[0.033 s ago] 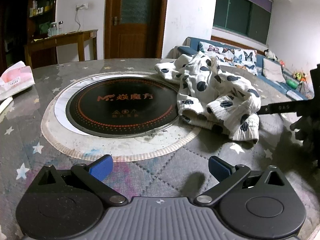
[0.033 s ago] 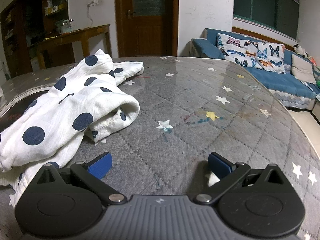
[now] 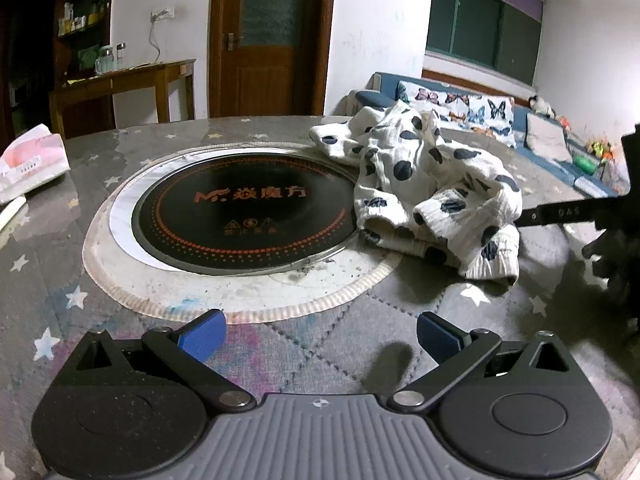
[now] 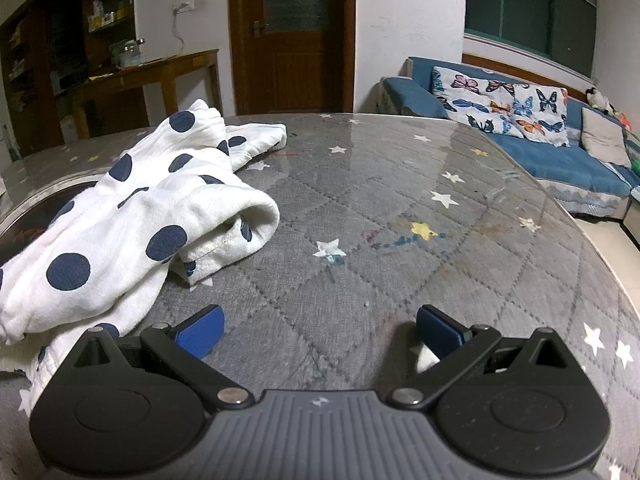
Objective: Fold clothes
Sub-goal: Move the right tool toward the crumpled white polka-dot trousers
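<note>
A crumpled white garment with dark blue dots lies in a heap on the grey quilted table, overlapping the right edge of the black round hotplate. My left gripper is open and empty, low over the table in front of the hotplate, well short of the garment. My right gripper is open and empty, with the garment just to its left; the cloth's lower edge lies beside its left finger. The right gripper's dark body shows at the right edge of the left wrist view.
The table has a rounded edge on the right, with a blue sofa beyond it. A pink and white packet lies at the table's far left. A wooden side table and a door stand behind.
</note>
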